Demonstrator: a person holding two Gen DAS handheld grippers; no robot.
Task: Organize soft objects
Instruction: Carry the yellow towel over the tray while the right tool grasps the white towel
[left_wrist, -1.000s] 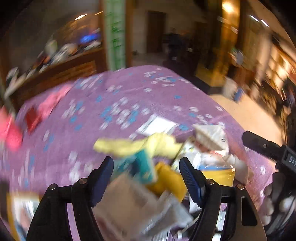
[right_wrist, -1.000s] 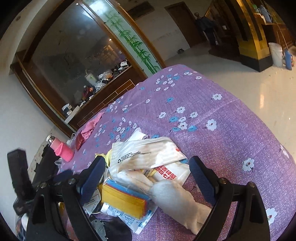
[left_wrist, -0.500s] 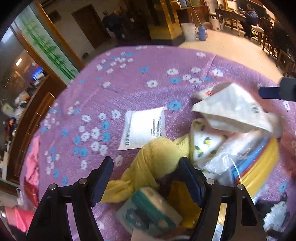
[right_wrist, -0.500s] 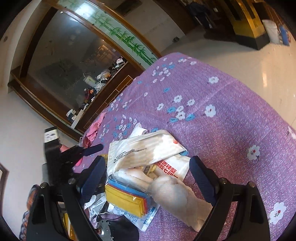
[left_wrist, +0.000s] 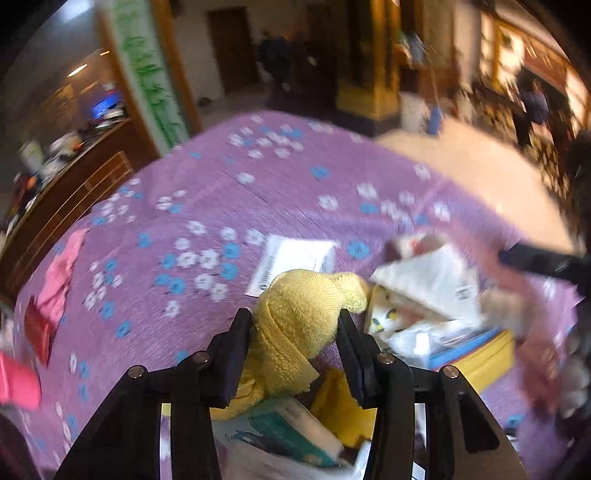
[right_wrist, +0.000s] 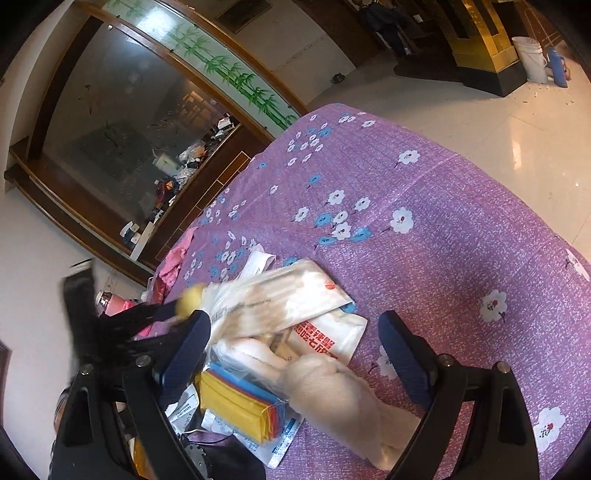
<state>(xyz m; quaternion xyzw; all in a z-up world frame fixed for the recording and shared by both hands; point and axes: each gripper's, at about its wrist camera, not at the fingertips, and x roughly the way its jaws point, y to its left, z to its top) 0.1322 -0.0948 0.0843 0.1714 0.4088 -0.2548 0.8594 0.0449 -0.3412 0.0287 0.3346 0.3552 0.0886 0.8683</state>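
My left gripper (left_wrist: 293, 326) is shut on a yellow towel (left_wrist: 299, 314) and holds it bunched above the pile on the purple flowered tablecloth (left_wrist: 221, 192). The towel shows blurred as a yellow blob in the right wrist view (right_wrist: 190, 299), at the end of the left gripper. My right gripper (right_wrist: 293, 338) is open over the pile, its jaws astride a cream plush cloth (right_wrist: 340, 398), a stack of yellow cloths in plastic (right_wrist: 236, 402) and a white plastic packet (right_wrist: 280, 295).
A white packet (left_wrist: 295, 262) lies flat beyond the towel. A teal tissue pack (left_wrist: 284, 432) lies under the left gripper. Pink cloth (left_wrist: 61, 273) and a red item (left_wrist: 37, 328) lie at the table's left. A wooden sideboard (right_wrist: 192, 184) stands behind.
My left gripper has closed on the yellow towel and lifted it off the pile. The right gripper stays open over the pile, shifted slightly closer.
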